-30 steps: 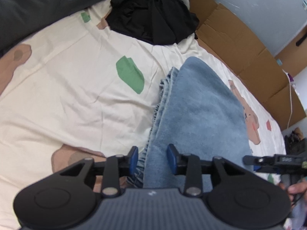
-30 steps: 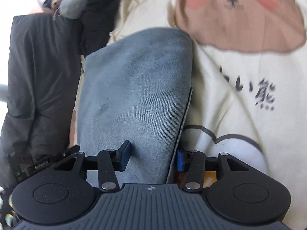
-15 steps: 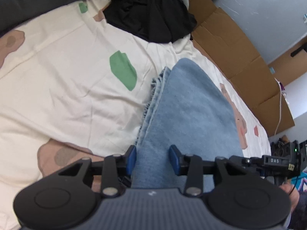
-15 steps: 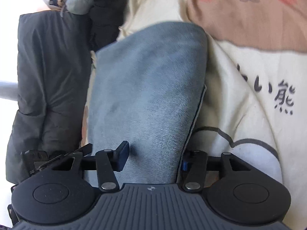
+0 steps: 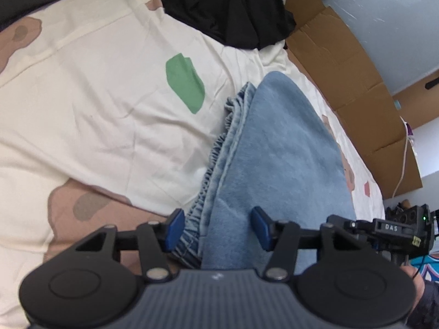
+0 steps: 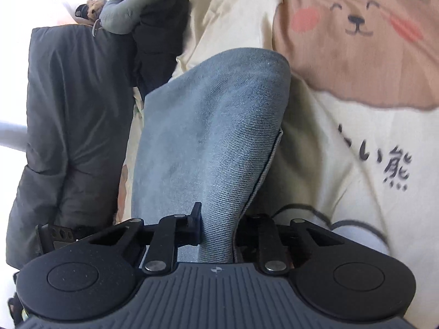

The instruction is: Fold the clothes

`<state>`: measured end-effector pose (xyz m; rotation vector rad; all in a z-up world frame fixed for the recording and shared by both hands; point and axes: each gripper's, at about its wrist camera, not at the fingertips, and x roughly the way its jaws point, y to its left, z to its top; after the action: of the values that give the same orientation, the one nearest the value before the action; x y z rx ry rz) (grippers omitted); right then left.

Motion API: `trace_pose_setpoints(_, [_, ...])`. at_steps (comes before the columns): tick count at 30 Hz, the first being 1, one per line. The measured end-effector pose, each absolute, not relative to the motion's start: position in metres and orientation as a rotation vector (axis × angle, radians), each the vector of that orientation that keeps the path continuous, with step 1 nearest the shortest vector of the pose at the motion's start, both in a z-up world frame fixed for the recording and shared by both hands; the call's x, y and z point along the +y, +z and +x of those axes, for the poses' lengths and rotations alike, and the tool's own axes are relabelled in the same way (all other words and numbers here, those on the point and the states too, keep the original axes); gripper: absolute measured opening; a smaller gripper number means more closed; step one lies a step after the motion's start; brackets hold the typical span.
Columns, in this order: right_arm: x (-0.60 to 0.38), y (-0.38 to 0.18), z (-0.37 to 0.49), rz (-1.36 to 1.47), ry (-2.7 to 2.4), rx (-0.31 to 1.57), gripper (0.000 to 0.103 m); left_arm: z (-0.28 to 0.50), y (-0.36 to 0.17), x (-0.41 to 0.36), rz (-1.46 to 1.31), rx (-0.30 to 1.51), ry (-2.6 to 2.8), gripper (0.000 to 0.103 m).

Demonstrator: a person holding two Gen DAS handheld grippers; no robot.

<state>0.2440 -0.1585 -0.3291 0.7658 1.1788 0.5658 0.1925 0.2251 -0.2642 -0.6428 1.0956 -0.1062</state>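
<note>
The jeans (image 5: 277, 164) lie folded into a narrow stack on the bed (image 5: 90, 104). The right gripper (image 6: 219, 227) is closing on their near end; the left gripper (image 5: 216, 227) straddles the waistband, half open. Judging by this, another fold remains.

Both my grippers look the same: ribbed dark grey housing, two round black discs either side, black linkage arms with silver pivot screws. The left gripper (image 5: 218, 227) has blue pads (image 5: 175, 226). Off to its right, the right gripper (image 5: 384, 229) carries a "DAS" label and a green LED, and behind it my dark sleeve (image 5: 428, 304).
</note>
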Motion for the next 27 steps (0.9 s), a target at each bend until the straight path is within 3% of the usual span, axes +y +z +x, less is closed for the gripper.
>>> trace_pose_setpoints(27, [-0.291,-0.290,0.199,0.717,0.335,1.068,0.020,0.194,-0.289,0.159,-0.714,1.128,-0.283,0.053])
